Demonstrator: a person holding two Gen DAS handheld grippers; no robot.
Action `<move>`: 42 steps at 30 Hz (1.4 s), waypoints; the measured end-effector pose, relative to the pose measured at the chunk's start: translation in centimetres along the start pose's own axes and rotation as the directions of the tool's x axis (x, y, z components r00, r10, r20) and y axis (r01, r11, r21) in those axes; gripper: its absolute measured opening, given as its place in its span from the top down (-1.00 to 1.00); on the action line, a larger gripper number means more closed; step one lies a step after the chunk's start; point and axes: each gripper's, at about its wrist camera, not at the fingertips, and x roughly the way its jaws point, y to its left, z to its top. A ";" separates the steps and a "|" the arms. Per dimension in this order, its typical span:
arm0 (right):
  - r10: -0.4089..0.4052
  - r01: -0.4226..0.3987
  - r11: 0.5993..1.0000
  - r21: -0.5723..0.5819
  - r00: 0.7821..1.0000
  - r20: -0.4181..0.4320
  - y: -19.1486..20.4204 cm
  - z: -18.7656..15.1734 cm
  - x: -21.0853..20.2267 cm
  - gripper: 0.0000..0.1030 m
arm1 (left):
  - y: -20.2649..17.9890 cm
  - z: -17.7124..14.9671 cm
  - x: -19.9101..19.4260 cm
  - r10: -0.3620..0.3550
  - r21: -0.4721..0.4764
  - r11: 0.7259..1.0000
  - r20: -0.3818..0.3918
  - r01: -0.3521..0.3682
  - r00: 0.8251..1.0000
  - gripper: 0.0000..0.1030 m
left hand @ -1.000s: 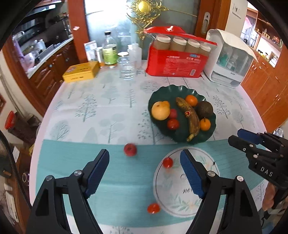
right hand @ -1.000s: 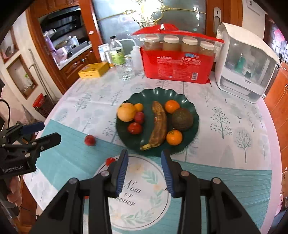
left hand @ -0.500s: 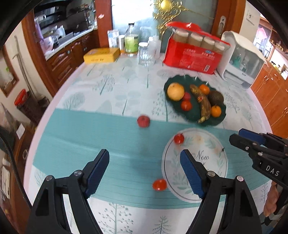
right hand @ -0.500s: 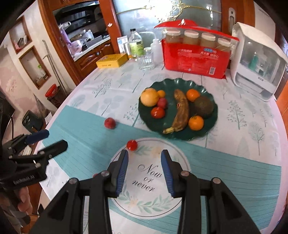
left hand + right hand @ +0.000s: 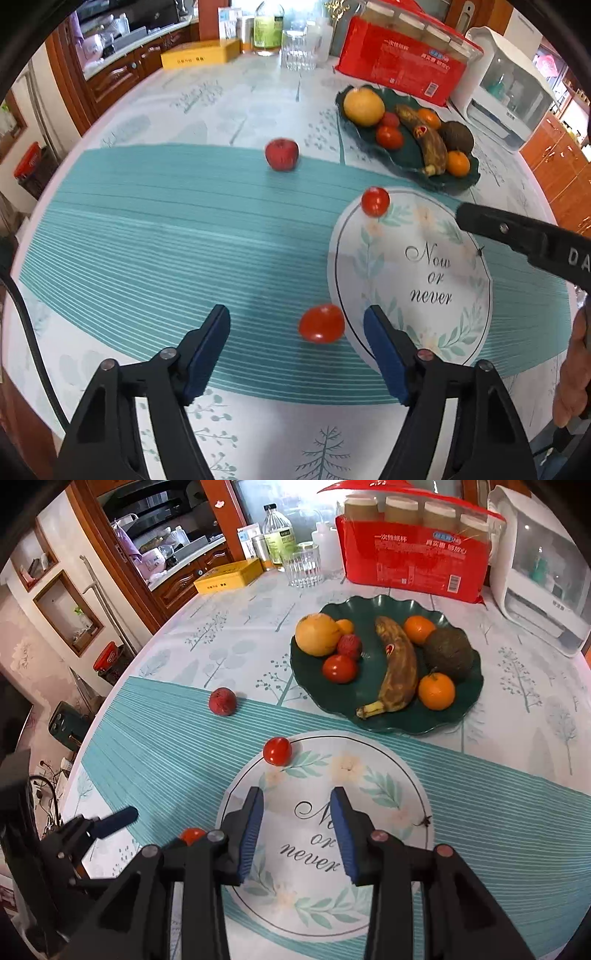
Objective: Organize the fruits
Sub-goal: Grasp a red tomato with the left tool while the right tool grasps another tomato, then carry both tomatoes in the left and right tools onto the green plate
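A dark green plate (image 5: 458, 178) (image 5: 413, 723) holds a yellow round fruit, a banana, oranges, a tomato and a dark avocado. Three red fruits lie loose on the tablecloth: a near tomato (image 5: 321, 324) (image 5: 191, 835), a middle tomato (image 5: 375, 201) (image 5: 277, 751) and a far red fruit (image 5: 282, 153) (image 5: 222, 700). My left gripper (image 5: 297, 323) is open, low over the table, with the near tomato between its fingers, closer to the right one. My right gripper (image 5: 297, 814) is open and empty above the round "Now or never" print; it also shows in the left wrist view (image 5: 517, 236).
At the table's far side stand a red pack of paper cups (image 5: 413, 550), a white appliance (image 5: 543, 568), a glass (image 5: 303, 568), bottles (image 5: 277, 535) and a yellow box (image 5: 229, 576). The table edge curves on the left, with cabinets beyond.
My left gripper has dropped and moved forward, so the near tomato now lies between its fingers. My right gripper has pulled back slightly from the plate.
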 end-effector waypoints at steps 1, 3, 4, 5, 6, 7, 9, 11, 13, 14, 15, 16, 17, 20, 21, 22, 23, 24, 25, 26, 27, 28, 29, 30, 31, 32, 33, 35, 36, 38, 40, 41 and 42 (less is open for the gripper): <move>0.000 0.000 1.000 -0.002 1.000 0.000 0.0 0.0 0.2 0.26 | 0.0 0.0 0.3 -0.002 -0.002 1.000 -0.005 0.002 1.000 -0.35; -0.003 0.003 1.000 -0.005 1.000 -0.004 0.1 0.1 0.9 0.26 | 0.0 -0.2 1.0 -0.010 -0.008 1.000 -0.011 0.010 1.000 -0.21; -0.003 0.003 1.000 -0.003 1.000 -0.008 0.1 0.2 1.4 0.26 | 0.0 -0.3 1.2 -0.012 -0.011 1.000 -0.014 0.012 1.000 -0.16; -0.001 0.001 1.000 0.002 1.000 -0.011 0.1 0.3 1.7 0.26 | -0.1 -0.4 1.5 -0.018 -0.014 1.000 -0.018 0.018 1.000 -0.06; -0.001 0.001 1.000 0.005 1.000 -0.014 0.1 0.3 2.0 0.26 | -0.2 -0.5 1.8 -0.027 -0.014 1.000 -0.023 0.026 0.999 -0.02; -0.002 0.002 1.000 0.009 1.000 -0.018 0.1 0.4 2.4 0.26 | -0.3 -0.7 1.9 -0.031 -0.012 0.999 -0.028 0.031 0.999 0.01; 0.001 0.000 1.000 0.018 1.000 -0.023 0.1 0.5 3.0 0.26 | -0.5 -0.8 2.5 -0.039 -0.010 0.999 -0.039 0.039 0.998 0.14; 0.004 -0.004 1.000 0.024 1.000 -0.027 0.0 0.6 3.5 0.26 | -0.9 -0.9 2.6 -0.040 -0.002 0.999 -0.023 0.040 0.999 0.24; 0.006 -0.005 1.000 0.023 1.000 -0.029 0.1 0.8 4.0 0.26 | -1.0 -0.7 2.6 -0.046 0.010 0.999 -0.020 0.047 0.999 0.35; 0.005 -0.004 1.000 0.023 1.000 -0.029 0.1 0.8 4.3 0.26 | -0.9 -0.6 2.6 -0.049 0.012 0.999 -0.019 0.050 0.999 0.44; 0.005 -0.004 1.000 0.024 1.000 -0.030 0.2 0.9 4.5 0.26 | -0.8 -0.5 2.6 -0.049 0.013 0.999 -0.014 0.050 0.999 0.44; 0.007 -0.006 1.000 0.026 0.999 -0.031 0.2 1.0 4.8 0.26 | -0.7 -0.4 2.6 -0.053 0.009 0.999 -0.010 0.053 0.999 0.45; 0.009 -0.008 1.000 0.027 0.999 -0.032 0.3 1.2 5.1 0.26 | -0.5 -0.4 2.6 -0.056 0.001 0.998 -0.005 0.056 0.998 0.46; 0.019 -0.018 1.000 0.026 0.999 -0.036 0.7 1.5 5.8 0.26 | 0.4 -0.3 2.6 -0.066 -0.026 0.997 0.007 0.066 0.998 0.46; 0.019 -0.019 1.000 0.022 0.999 -0.036 0.8 1.6 6.1 0.27 | 0.7 -0.3 2.6 -0.067 -0.031 0.997 0.009 0.068 0.998 0.47; 0.022 -0.021 1.000 0.016 0.999 -0.037 1.1 1.7 6.4 0.27 | 0.9 -0.3 2.6 -0.068 -0.034 0.997 0.011 0.069 0.998 0.47; 0.023 -0.023 1.000 0.010 0.999 -0.039 1.3 1.8 6.8 0.26 | 1.0 0.0 2.8 -0.062 -0.038 0.997 0.012 0.063 0.998 0.47; 0.022 -0.022 1.000 0.005 0.999 -0.041 1.5 1.9 7.1 0.27 | 1.3 0.1 2.9 -0.059 -0.045 0.997 0.014 0.060 0.998 0.47; 0.022 -0.022 1.000 0.000 0.999 -0.044 1.7 2.0 7.4 0.27 | 1.6 0.3 2.9 -0.059 -0.053 0.997 0.014 0.060 0.998 0.47; 0.021 -0.021 1.000 -0.003 0.999 -0.046 1.9 2.1 7.6 0.27 | 2.0 0.4 3.0 -0.058 -0.068 0.996 0.016 0.059 0.998 0.47; 0.019 -0.019 1.000 -0.005 0.999 -0.047 2.0 2.2 7.8 0.27 | 2.3 0.6 3.0 -0.058 -0.080 0.995 0.017 0.059 0.998 0.47; 0.017 -0.018 1.000 -0.008 0.999 -0.046 2.1 2.3 8.1 0.27 | 2.7 0.8 3.1 -0.061 -0.090 0.994 0.017 0.062 0.998 0.47; 0.015 -0.015 1.000 -0.011 0.999 -0.044 2.2 2.4 8.3 0.27 | 3.1 1.1 3.2 -0.060 -0.099 0.993 0.019 0.061 0.998 0.47; 0.012 -0.013 1.000 -0.014 0.999 -0.045 2.3 2.4 8.5 0.27 | 3.3 1.3 3.2 -0.056 -0.106 0.993 0.023 0.058 0.998 0.47; 0.007 -0.008 1.000 -0.019 0.999 -0.047 2.4 2.5 8.7 0.28 | 3.5 1.5 3.2 -0.053 -0.110 0.992 0.026 0.056 0.998 0.47; 0.001 -0.002 1.000 -0.025 0.999 -0.049 2.5 2.5 9.0 0.30 | 3.8 1.8 3.2 -0.048 -0.116 0.992 0.031 0.051 0.998 0.47; 0.000 -0.001 0.999 -0.032 0.999 -0.052 2.6 2.5 9.2 0.35 | 4.0 2.0 3.2 -0.046 -0.122 0.991 0.034 0.050 0.998 0.47; -0.012 0.010 0.999 -0.045 0.999 -0.042 2.8 2.4 9.2 0.45 | 4.4 2.3 3.2 -0.045 -0.135 0.990 0.039 0.050 0.998 0.47; -0.013 0.011 0.999 -0.052 0.999 -0.046 3.0 2.5 9.4 0.48 | 4.5 2.5 3.2 -0.044 -0.140 0.989 0.040 0.049 0.998 0.47; -0.019 0.017 0.998 -0.064 0.999 -0.040 3.2 2.5 9.4 0.49 | 4.7 2.8 3.1 -0.047 -0.145 0.988 0.043 0.053 0.998 0.47; -0.012 0.009 0.997 -0.071 0.999 -0.042 3.3 2.4 9.3 0.50 | 4.5 3.1 3.1 -0.045 -0.141 0.989 0.045 0.051 0.998 0.47; -0.009 0.005 0.997 -0.075 0.999 -0.045 3.4 2.4 9.3 0.51 | 4.3 3.2 3.0 -0.046 -0.139 0.989 0.049 0.053 0.998 0.47; -0.005 0.001 0.997 -0.080 0.999 -0.047 3.5 2.3 9.2 0.51 | 4.2 3.3 2.8 -0.048 -0.136 0.989 0.055 0.055 0.997 0.47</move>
